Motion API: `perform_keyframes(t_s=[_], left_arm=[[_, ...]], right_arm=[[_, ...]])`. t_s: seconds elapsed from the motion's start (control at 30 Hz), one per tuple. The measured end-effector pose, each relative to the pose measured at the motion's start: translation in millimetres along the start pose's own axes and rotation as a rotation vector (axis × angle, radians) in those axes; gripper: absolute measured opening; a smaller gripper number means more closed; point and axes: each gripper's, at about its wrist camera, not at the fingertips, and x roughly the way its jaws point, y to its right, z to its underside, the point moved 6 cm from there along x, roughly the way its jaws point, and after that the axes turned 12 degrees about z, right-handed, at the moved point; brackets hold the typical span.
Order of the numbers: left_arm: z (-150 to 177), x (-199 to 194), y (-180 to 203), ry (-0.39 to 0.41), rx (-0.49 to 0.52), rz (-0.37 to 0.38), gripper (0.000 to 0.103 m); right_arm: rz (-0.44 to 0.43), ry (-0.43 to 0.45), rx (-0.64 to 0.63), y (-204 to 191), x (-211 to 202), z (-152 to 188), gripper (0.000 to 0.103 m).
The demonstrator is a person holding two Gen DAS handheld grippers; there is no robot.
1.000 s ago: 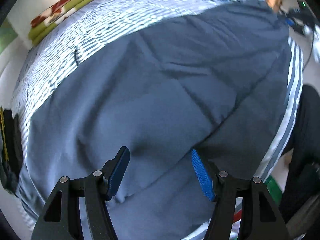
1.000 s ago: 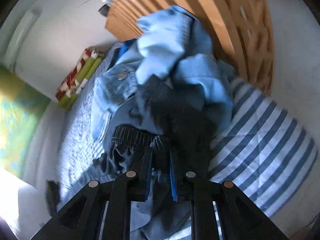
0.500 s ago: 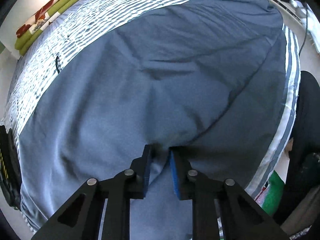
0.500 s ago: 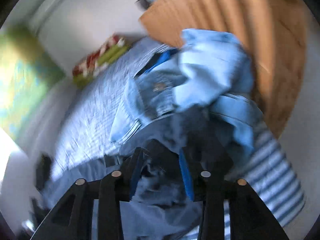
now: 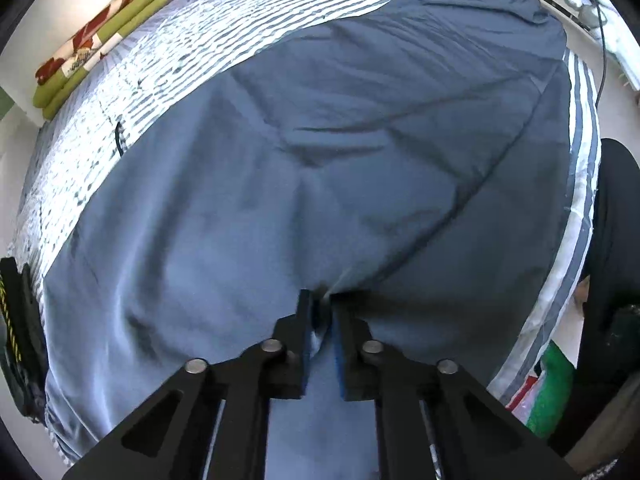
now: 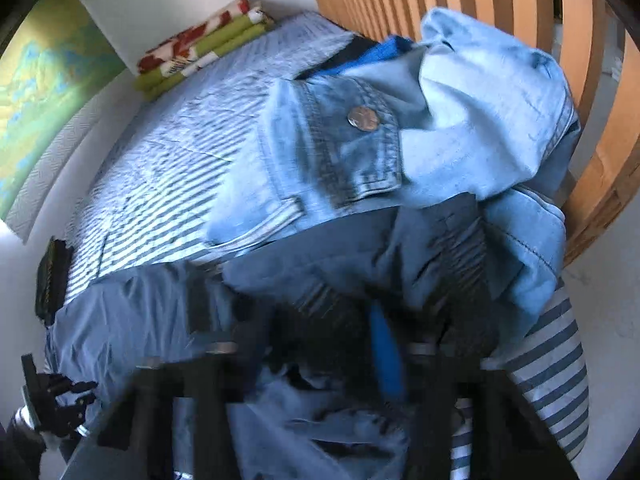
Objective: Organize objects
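A large grey-blue garment (image 5: pixel 360 160) lies spread over the striped bed (image 5: pixel 192 40). My left gripper (image 5: pixel 322 308) points steeply down and is shut on a small pinched fold of it near the bed's front edge. In the right wrist view the same garment (image 6: pixel 132 320) ends in a dark ribbed waistband (image 6: pixel 320 320). My blurred right gripper (image 6: pixel 320 348) has that bunched waistband between its jaws, which are closing on it. A crumpled light denim jacket (image 6: pixel 340 140) lies just behind the waistband.
A folded green, red and white blanket (image 5: pixel 96 36) sits at the bed's far corner by the wall. A wooden slatted headboard (image 6: pixel 500 8) stands behind the denim. A dark flat object (image 5: pixel 16 320) lies at the bed's left edge. A person's dark-clothed leg (image 5: pixel 616 240) stands to the right.
The left jaws went from wide open to shut on a fold of the grey-blue garment. The right gripper rolled and shifted sideways; its jaws widened, then narrowed again around the waistband.
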Motion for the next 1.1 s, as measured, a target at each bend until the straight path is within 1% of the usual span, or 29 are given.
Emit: perform_keyframes(t_s=[0.1,0.2,0.3,0.37,0.4,0.47,0.53,0.57,0.6,0.63,0.67,0.7,0.73,0.77,0.8,0.83,0.87,0.9,0.97,1.03,1.07,1.1], left_arm=[[0,-7,2,0.021,0.012,-0.014,0.004],[1,-22,4,0.050,0.007,-0.009,0.002],[0,-40,12,0.077,0.015,0.023,0.002],[-2,-47,21,0.082,0.027,0.046,0.002],[-2,-50,28,0.079,0.041,0.060,0.002],[-2,-53,42,0.074,0.069,0.072,0.002],[-2,-48,54,0.060,0.072,0.105,0.002],[-3,-44,58,0.054,0.067,0.118,0.003],[-3,-37,61,0.034,0.052,0.132,0.007],[-2,-33,61,0.017,0.037,0.139,0.014],[-2,-31,58,0.008,0.016,0.146,0.016],[0,-33,56,0.016,-0.003,0.158,0.017],[3,-40,53,0.034,-0.021,0.166,0.017],[7,-48,47,0.055,-0.045,0.163,0.017],[14,-61,34,0.083,-0.093,0.153,0.017],[24,-73,30,0.103,-0.133,0.147,0.018],[34,-87,11,0.133,-0.195,0.133,0.018],[47,-100,-9,0.161,-0.262,0.107,0.022],[72,-122,-50,0.204,-0.391,0.059,0.030],[111,-147,-104,0.256,-0.558,-0.025,0.046],[128,-158,-126,0.277,-0.625,-0.057,0.051],[153,-170,-157,0.298,-0.714,-0.091,0.058]], right_arm=[[0.019,0.053,0.013,1,-19,4,0.023],[0.014,0.107,0.071,9,-44,2,0.022],[0.092,0.187,0.083,17,-70,-10,0.022],[0.171,0.222,0.069,23,-79,-20,0.022],[0.219,0.225,0.069,28,-80,-27,0.022],[0.272,0.226,0.070,34,-79,-39,0.022],[0.363,0.232,0.033,41,-73,-51,0.022],[0.389,0.233,0.022,45,-71,-53,0.022],[0.426,0.233,0.009,47,-64,-57,0.023],[0.459,0.214,-0.014,48,-54,-60,0.024],[0.485,0.182,-0.034,45,-43,-61,0.026],[0.494,0.153,-0.053,43,-35,-61,0.028],[0.511,0.143,-0.066,41,-32,-60,0.030],[0.532,0.152,-0.075,39,-33,-59,0.032],[0.553,0.178,-0.089,35,-38,-59,0.035],[0.573,0.206,-0.103,31,-46,-59,0.036],[0.583,0.224,-0.110,27,-52,-59,0.036],[0.581,0.265,-0.121,17,-66,-59,0.037],[0.550,0.309,-0.154,-4,-84,-56,0.040],[0.507,0.357,-0.221,-38,-102,-47,0.041],[0.460,0.372,-0.261,-59,-109,-41,0.041],[0.379,0.369,-0.308,-87,-113,-29,0.041]])
